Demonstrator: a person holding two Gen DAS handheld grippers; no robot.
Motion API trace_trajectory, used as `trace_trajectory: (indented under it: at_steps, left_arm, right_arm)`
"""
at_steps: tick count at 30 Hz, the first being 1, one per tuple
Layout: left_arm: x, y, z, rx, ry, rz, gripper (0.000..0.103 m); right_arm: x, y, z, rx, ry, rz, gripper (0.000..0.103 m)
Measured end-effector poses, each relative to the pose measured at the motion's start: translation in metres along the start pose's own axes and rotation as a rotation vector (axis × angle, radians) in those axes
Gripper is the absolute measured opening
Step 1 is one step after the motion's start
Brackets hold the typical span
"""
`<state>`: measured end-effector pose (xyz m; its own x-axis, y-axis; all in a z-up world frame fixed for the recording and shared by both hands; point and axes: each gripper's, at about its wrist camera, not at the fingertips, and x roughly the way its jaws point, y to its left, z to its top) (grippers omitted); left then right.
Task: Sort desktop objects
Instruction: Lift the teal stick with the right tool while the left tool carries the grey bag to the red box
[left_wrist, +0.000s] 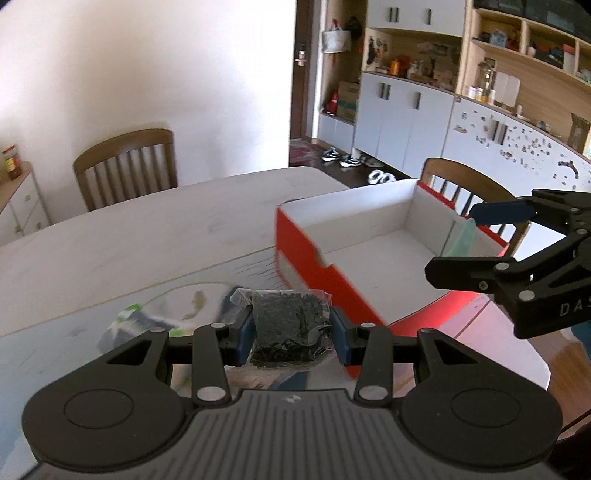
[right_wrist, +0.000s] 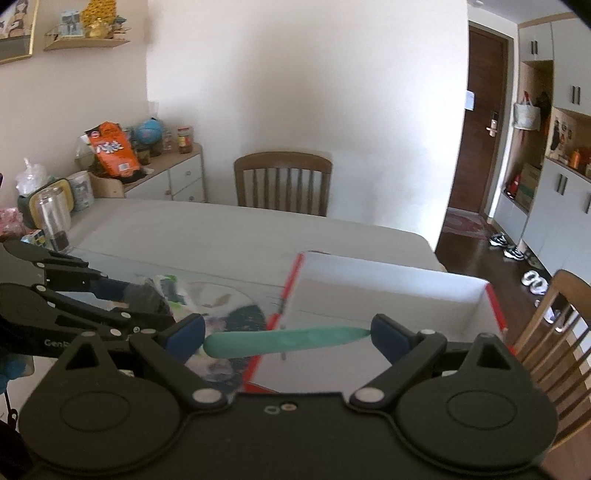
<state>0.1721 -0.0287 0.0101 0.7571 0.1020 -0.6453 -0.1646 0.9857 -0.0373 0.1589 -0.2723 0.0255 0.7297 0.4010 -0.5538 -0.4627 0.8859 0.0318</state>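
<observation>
My left gripper (left_wrist: 291, 332) is shut on a clear packet of dark dried stuff (left_wrist: 291, 332), held above the table just left of the red and white box (left_wrist: 306, 247). My right gripper (right_wrist: 287, 338) is shut on a long teal green object (right_wrist: 284, 341), held crosswise between the pads above the box's near left edge (right_wrist: 273, 325). In the left wrist view the right gripper (left_wrist: 480, 240) hangs over the box's right end with the teal object (left_wrist: 460, 240) below its blue pad. The left gripper (right_wrist: 122, 291) shows at the left of the right wrist view.
A printed mat (left_wrist: 92, 343) covers the near part of the pale table (left_wrist: 147, 229), with a green and white packet (left_wrist: 129, 314) on it. Wooden chairs (right_wrist: 284, 184) stand at the far side and right end (left_wrist: 465, 184). A sideboard with jars and snack bags (right_wrist: 110, 155) stands at the left.
</observation>
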Motion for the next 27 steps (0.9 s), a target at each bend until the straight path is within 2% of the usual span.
trace_trajectory:
  at_steps: [12,22,27]
  left_arm:
    - [0.041,-0.045,0.028,0.046,0.01,-0.034,0.041]
    - [0.085,-0.071,0.048,0.101,0.028,-0.048,0.041]
    - [0.111,-0.073,0.054,0.132,0.067,-0.055,0.041]
  right_arm:
    - [0.008,-0.05,-0.011,0.018,0.03,-0.043,0.097]
    - [0.037,-0.087,-0.022,0.03,0.107,-0.086,0.097]
    - [0.051,-0.099,-0.024,0.028,0.14,-0.079,0.097]
